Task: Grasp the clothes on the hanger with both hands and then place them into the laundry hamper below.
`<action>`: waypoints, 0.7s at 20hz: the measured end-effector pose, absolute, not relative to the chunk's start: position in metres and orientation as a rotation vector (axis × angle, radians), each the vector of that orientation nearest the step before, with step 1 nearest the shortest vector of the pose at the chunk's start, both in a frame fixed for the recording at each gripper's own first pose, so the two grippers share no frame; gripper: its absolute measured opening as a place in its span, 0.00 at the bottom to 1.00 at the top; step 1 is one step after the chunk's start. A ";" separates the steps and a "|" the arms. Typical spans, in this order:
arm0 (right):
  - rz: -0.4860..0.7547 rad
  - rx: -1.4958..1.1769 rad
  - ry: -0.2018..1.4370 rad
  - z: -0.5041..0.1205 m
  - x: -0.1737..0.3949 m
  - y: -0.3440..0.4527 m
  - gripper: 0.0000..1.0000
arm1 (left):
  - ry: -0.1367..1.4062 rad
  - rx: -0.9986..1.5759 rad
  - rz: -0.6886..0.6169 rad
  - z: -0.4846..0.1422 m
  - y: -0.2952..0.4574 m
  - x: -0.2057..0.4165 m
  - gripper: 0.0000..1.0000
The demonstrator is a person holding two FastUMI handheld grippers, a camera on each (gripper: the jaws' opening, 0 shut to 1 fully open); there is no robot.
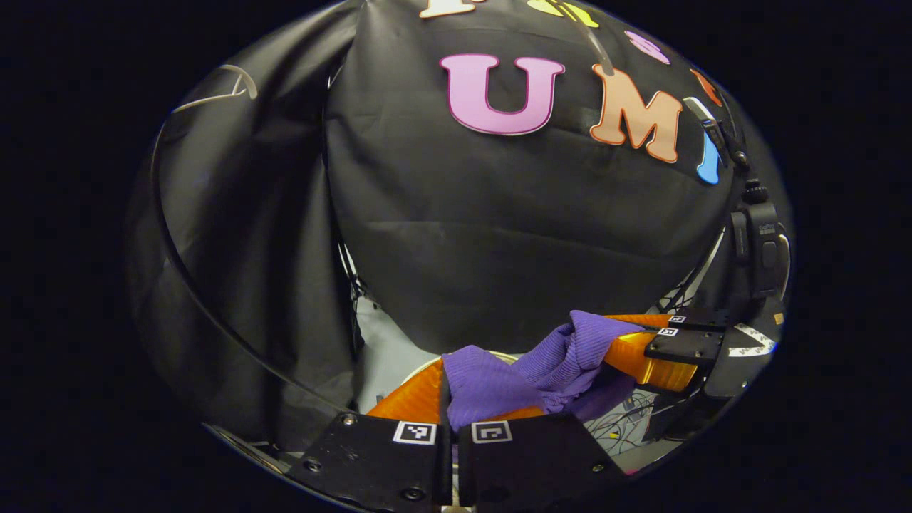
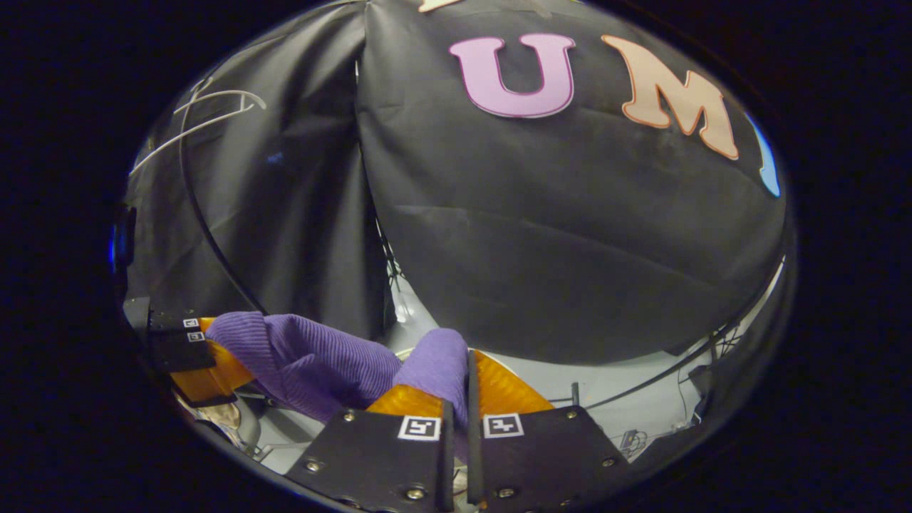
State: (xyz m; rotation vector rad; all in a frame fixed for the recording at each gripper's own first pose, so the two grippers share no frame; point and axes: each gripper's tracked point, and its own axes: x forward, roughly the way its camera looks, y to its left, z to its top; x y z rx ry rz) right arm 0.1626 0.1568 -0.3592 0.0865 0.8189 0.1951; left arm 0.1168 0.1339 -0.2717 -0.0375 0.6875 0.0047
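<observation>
Garment: a purple ribbed knit cloth, stretched in the air between the two grippers, in front of the black cloth wall. In the right gripper view the same cloth runs from the near fingers off to the left.
Left gripper: the left gripper sits at the bottom of the left gripper view, its two fingers pressed close together with one end of the purple cloth pinched between them. It also appears at the far left of the right gripper view, clenched on that end of the cloth.
Right gripper: the right gripper sits at the bottom of the right gripper view, fingers nearly touching, with a bunched fold of the purple cloth clamped between them. In the left gripper view it appears to the right of the cloth, gripping the other end.
Sag: the middle of the cloth dips slightly lower than its two gripped ends.
Below the cloth: a pale floor with thin cables on it.
Hamper: cannot tell from these pictures where it stands.
</observation>
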 end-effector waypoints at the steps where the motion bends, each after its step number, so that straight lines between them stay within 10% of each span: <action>1: 0.193 0.088 0.837 -0.365 0.159 0.156 0.09 | 0.705 -0.044 0.009 -0.278 0.136 0.115 0.05; 14: 0.199 0.102 0.841 -0.363 0.158 0.152 0.11 | 0.745 -0.060 -0.014 -0.287 0.129 0.118 0.13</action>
